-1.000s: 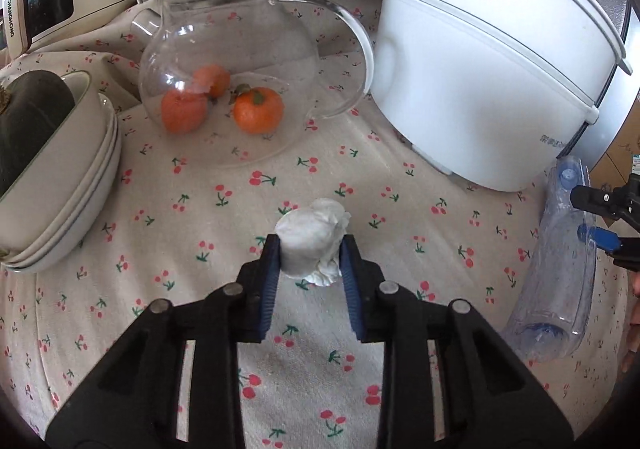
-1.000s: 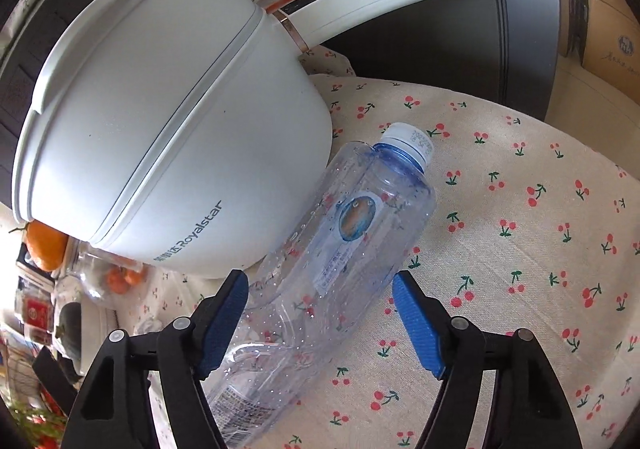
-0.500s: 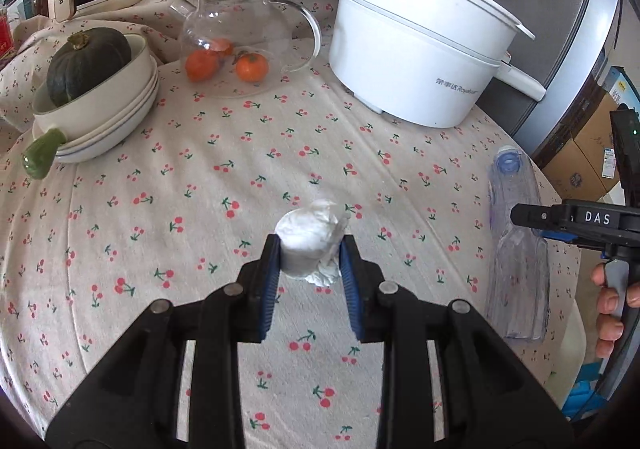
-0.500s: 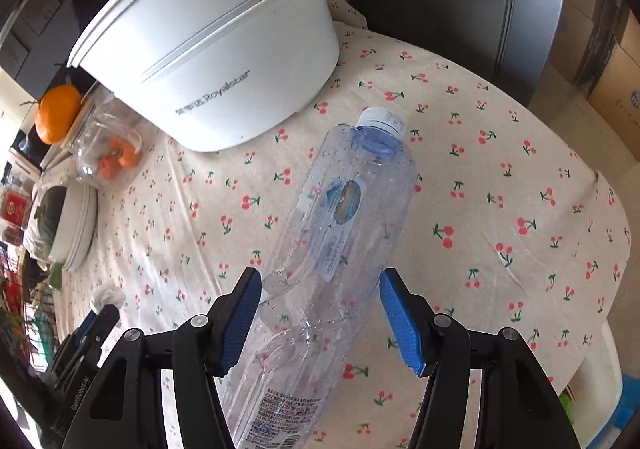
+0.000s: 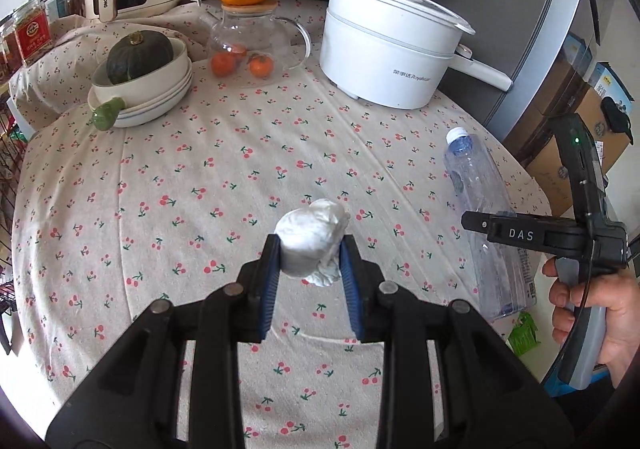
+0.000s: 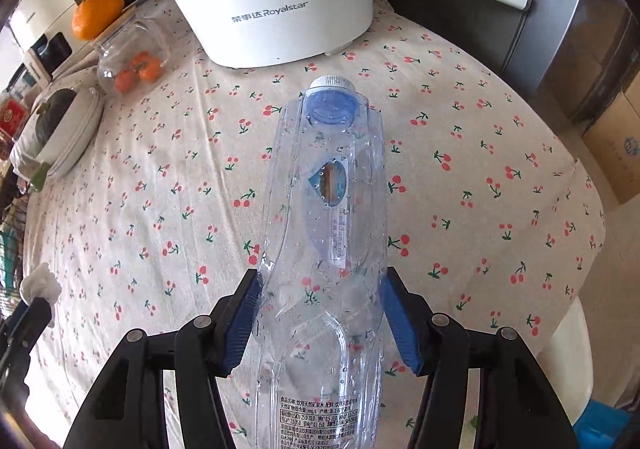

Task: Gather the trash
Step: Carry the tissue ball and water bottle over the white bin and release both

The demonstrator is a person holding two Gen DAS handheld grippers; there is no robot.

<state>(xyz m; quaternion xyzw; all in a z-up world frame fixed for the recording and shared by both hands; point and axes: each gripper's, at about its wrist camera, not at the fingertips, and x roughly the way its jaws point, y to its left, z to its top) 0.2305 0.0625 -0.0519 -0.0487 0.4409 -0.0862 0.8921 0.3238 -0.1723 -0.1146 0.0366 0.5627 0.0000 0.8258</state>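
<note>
A crumpled white tissue wad [image 5: 310, 245] sits squeezed between the blue pads of my left gripper [image 5: 308, 265], held clear above the cherry-print tablecloth [image 5: 200, 209]. A clear empty plastic bottle [image 6: 328, 209] with a white cap lies lengthwise between the fingers of my right gripper [image 6: 320, 309], whose pads rest against both of its sides. From the left wrist view the bottle [image 5: 484, 201] lies near the table's right edge, under the right gripper [image 5: 480, 225] held by a hand [image 5: 592, 313]. The wad [image 6: 40, 285] also shows at the far left of the right wrist view.
A white electric pot [image 5: 384, 49] with a long handle stands at the back. A glass teapot [image 5: 256, 45] holds tangerines, with an orange on its lid. Stacked bowls [image 5: 140, 97] carry a dark green squash. Cardboard boxes [image 5: 580, 121] and a grey fridge stand beyond the table's right edge.
My left gripper drew back and up from the teapot with the wad in it. My right gripper rolled into line with the bottle and its jaws narrowed onto the bottle's sides.
</note>
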